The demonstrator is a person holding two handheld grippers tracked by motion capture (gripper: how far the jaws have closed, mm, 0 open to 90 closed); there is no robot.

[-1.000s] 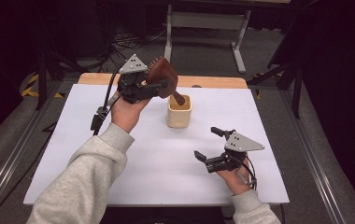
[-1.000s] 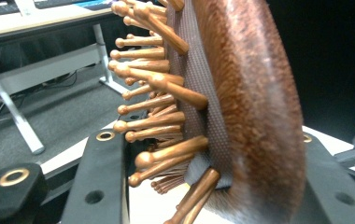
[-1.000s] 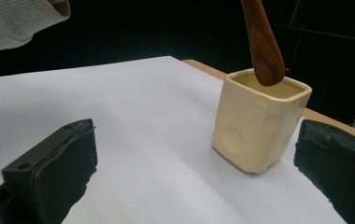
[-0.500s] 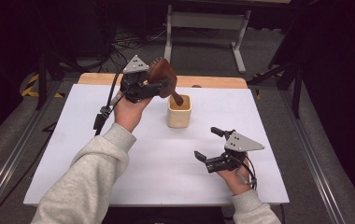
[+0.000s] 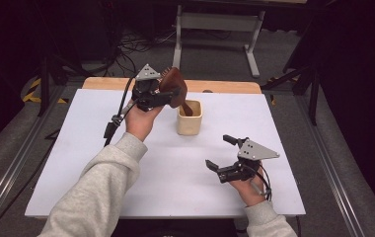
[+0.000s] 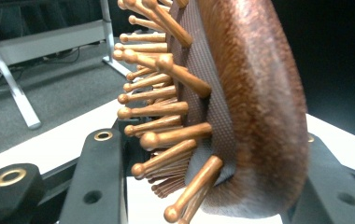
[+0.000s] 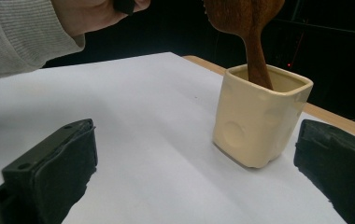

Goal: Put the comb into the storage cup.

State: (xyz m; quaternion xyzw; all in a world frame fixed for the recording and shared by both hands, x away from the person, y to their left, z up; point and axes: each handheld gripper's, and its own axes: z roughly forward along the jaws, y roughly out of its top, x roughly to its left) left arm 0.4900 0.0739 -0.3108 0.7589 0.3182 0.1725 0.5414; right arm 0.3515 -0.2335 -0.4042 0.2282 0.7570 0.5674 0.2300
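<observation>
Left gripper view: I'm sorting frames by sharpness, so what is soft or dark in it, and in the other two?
Left gripper view: the brush sits so close that its wooden back and lowest pins blur; the floor behind is soft. Right gripper view: the cup is fairly sharp, the near black fingers blurred. High view: the table is evenly lit with faint shadows, the surroundings nearly black.

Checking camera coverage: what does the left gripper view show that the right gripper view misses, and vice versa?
Left gripper view: the wooden bristle pins and mesh pad of the hairbrush, clamped between its own jaws. Right gripper view: the cream cup with the brush handle dipped inside, framed by its own open jaws. Both: the brush and the white table.
</observation>
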